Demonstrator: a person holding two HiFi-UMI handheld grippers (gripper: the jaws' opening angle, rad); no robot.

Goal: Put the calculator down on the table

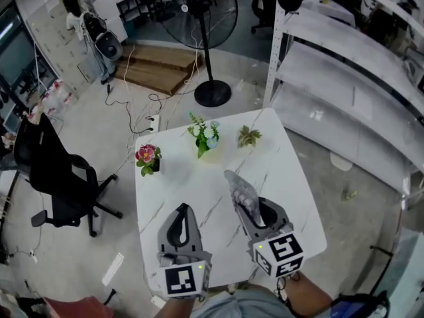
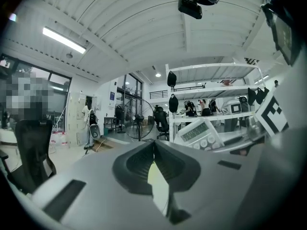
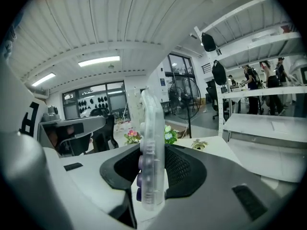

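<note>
My right gripper [image 3: 152,174] clamps the clear calculator [image 3: 149,128] edge-on by its lower end, pointing to twelve o'clock over the white table [image 1: 171,185] ready for setting down, while my left gripper [image 2: 154,150], at nine o'clock, sits closed and empty.

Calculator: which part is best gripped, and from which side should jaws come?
Grip the calculator at its button end, coming lengthwise from that end, pads on its flat front and back: it is thin. The right gripper holds it so, display end free.
</note>
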